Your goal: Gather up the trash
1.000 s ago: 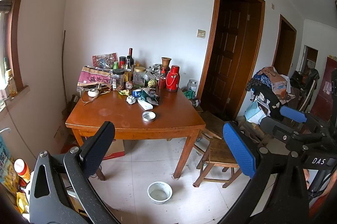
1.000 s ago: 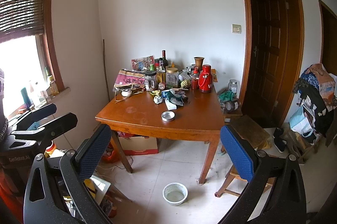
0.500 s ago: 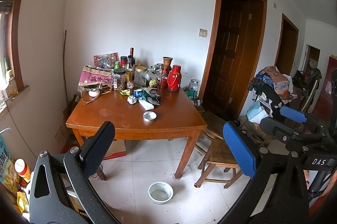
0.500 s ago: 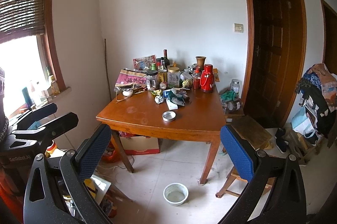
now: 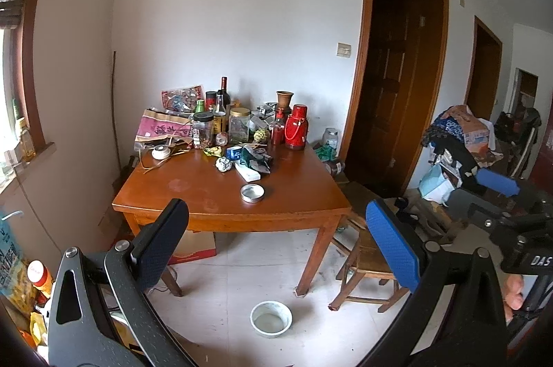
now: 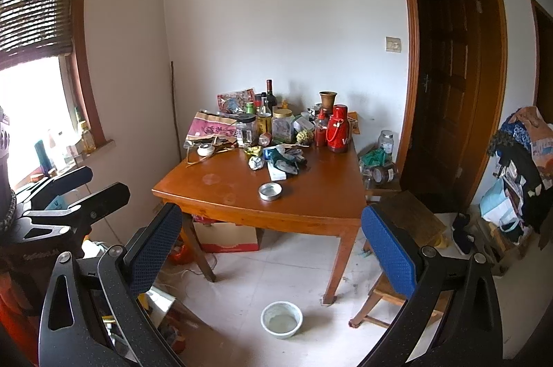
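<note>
Both grippers (image 5: pixel 276 235) (image 6: pixel 273 239) spread wide, empty; table (image 5: pixel 193 197) trash small, labels unreadable

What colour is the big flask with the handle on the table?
Red. The thermos flask shows best in the right wrist view.

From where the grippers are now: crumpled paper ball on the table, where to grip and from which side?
Pinch the crumpled paper ball across its middle, coming down from above on the near, open side. It is a small rounded wad; the white box lies to its right and jars stand behind, so a low approach from there looks blocked.
</note>
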